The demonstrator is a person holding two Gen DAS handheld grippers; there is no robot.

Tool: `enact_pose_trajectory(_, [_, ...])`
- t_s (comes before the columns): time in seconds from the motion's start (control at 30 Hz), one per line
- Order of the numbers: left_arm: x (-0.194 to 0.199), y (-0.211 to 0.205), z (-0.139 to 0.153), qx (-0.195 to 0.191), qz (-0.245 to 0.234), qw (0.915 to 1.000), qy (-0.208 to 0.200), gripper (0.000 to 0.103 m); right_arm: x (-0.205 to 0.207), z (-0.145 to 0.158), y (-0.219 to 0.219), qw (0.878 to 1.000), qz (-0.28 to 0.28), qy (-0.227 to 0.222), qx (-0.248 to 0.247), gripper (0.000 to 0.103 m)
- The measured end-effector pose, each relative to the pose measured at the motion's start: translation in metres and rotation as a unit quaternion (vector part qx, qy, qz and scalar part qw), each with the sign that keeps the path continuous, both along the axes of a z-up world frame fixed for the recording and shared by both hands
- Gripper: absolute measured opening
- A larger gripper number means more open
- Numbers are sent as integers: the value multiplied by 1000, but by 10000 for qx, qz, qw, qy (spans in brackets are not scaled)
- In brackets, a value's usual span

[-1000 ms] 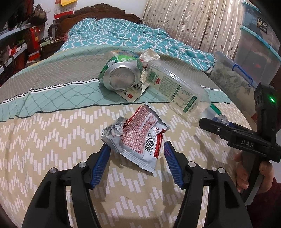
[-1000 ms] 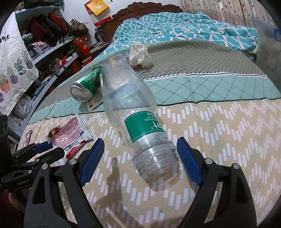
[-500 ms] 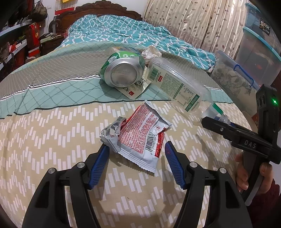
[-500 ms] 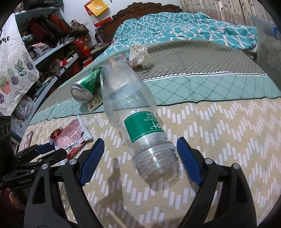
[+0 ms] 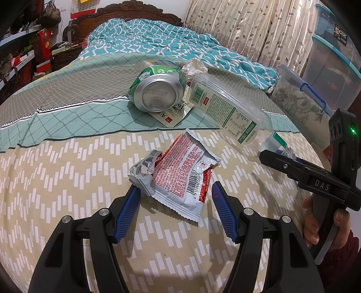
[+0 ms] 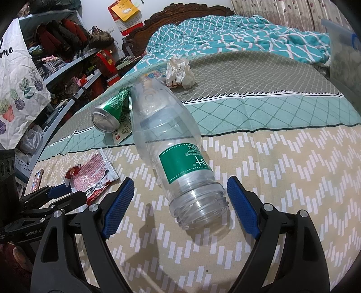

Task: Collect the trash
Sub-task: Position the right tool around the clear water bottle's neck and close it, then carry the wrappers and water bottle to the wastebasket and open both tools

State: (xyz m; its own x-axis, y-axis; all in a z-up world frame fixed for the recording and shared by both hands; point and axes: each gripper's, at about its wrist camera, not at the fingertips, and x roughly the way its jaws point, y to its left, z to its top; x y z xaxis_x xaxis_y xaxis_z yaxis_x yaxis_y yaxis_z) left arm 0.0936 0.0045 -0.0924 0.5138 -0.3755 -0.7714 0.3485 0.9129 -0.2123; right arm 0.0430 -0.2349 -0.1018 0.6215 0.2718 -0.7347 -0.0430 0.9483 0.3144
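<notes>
A red and silver snack wrapper point(image 5: 178, 171) lies flat on the bedspread between the fingers of my left gripper point(image 5: 176, 191), which stands open around its near end. A clear empty bottle point(image 6: 167, 135) with a green label lies on its side. Its open neck points toward my right gripper point(image 6: 180, 182), which is open with gaps on both sides of the neck. Behind them lie a green can point(image 5: 158, 90) on a white card point(image 5: 169, 115) and a crumpled paper ball point(image 6: 180, 72). A hand holds the right gripper point(image 5: 304, 171) at the right edge of the left wrist view.
A rumpled teal quilt point(image 5: 169, 45) and a wooden headboard point(image 6: 191, 11) lie at the far end of the bed. Clear storage boxes point(image 5: 302, 101) stand along the right side. Cluttered shelves point(image 6: 67, 63) and a printed bag point(image 6: 15, 78) line the left side.
</notes>
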Motion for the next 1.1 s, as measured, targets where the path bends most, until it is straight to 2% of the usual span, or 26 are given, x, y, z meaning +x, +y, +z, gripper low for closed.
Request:
enact_pose_trajectory(0.5, [0, 1, 0, -23, -2, 10000, 9, 62, 1, 0, -1, 10000, -13, -5, 18, 84])
enact_pose_trajectory(0.73, [1, 0, 1, -37, -5, 10000, 12, 62, 0, 1, 7, 9999, -124, -36, 58, 84])
enact_pose_trajectory(0.93, [0, 0, 1, -64, -6, 10000, 21, 61, 6, 1, 20, 10000, -3, -17, -51, 83])
enact_pose_trajectory(0.97, [0, -1, 1, -86, -17, 10000, 27, 53, 8, 2, 27, 9999, 0, -35, -117, 81])
enact_pose_trajectory(1.0, [0, -1, 1, -95, -32, 9999, 31, 47, 9, 3, 29, 9999, -11, -57, -131, 69])
enact_pose_trajectory(1.03, [0, -1, 0, -126, -58, 9999, 52, 33, 11, 3, 32, 9999, -35, -63, -137, 50])
enact_pose_trajectory(1.07, [0, -3, -1, -162, -105, 9998, 100, 19, 12, 2, 34, 10000, 7, -46, -62, 48])
enact_pose_trajectory(1.1, [0, -4, -1, -197, -155, 9996, 140, 17, 10, 3, 32, 10000, -7, -62, -9, 47])
